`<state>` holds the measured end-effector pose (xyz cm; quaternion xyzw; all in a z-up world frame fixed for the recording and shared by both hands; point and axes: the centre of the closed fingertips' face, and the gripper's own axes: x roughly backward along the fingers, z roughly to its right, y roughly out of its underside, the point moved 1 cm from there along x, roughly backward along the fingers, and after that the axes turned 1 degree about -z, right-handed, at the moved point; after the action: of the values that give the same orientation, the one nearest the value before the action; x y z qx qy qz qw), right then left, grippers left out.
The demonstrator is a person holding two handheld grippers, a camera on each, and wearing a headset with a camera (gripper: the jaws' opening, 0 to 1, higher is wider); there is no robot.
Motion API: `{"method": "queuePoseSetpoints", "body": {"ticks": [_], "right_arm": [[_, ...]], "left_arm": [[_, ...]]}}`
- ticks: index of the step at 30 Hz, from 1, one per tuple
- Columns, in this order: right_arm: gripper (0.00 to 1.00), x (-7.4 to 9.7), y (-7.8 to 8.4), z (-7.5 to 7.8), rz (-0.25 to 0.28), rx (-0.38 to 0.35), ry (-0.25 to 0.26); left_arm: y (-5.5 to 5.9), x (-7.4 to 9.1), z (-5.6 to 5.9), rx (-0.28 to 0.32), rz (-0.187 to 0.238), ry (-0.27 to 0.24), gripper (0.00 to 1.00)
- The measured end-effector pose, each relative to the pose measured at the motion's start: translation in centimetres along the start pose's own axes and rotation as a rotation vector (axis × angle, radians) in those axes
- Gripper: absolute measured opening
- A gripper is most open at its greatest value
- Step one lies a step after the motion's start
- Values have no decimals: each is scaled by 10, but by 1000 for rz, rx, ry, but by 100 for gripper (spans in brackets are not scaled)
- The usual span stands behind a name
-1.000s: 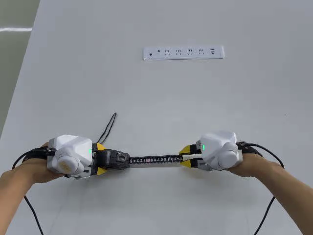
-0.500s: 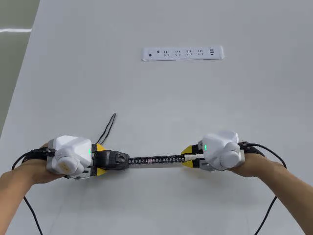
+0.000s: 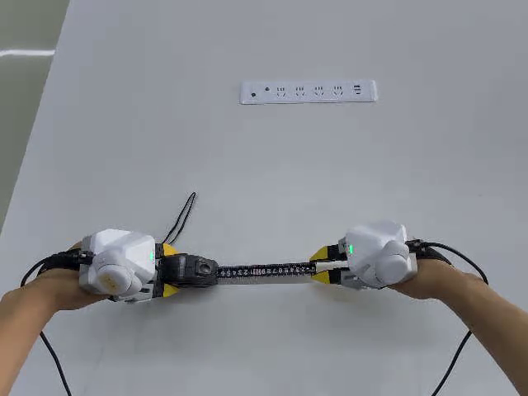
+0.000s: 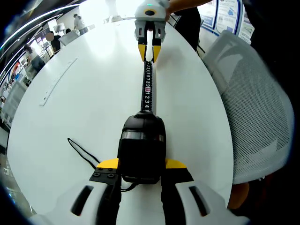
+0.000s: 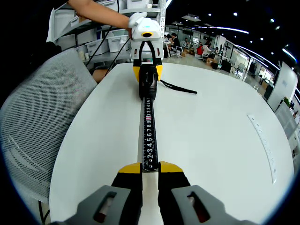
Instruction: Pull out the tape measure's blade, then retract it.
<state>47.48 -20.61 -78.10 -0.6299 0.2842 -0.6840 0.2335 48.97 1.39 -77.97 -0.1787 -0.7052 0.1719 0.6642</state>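
One mesh chair (image 4: 253,93) near blade (image 4: 147,86)

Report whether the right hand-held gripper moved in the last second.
Yes. Against the white power strip, the right hand-held gripper shifted slightly right, drawing more black blade from the black tape measure case.

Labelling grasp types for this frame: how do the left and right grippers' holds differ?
The left gripper is shut on the tape measure's black case; the right gripper is shut on the tip of the blade. The left gripper's jaws stand wide apart around the case; the right gripper's sit almost together on the thin blade. Shared: yellow-tipped jaws, both low over the white table, facing each other along the blade.
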Motion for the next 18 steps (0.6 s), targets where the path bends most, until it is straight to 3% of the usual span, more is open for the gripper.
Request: {"method": "queuePoseSetpoints", "body": {"ticks": [18], "right_arm": [[9, 4, 9, 0, -15, -1, -2]], "left_arm": [[-1, 0, 0, -1, 0, 1, 28]]}}
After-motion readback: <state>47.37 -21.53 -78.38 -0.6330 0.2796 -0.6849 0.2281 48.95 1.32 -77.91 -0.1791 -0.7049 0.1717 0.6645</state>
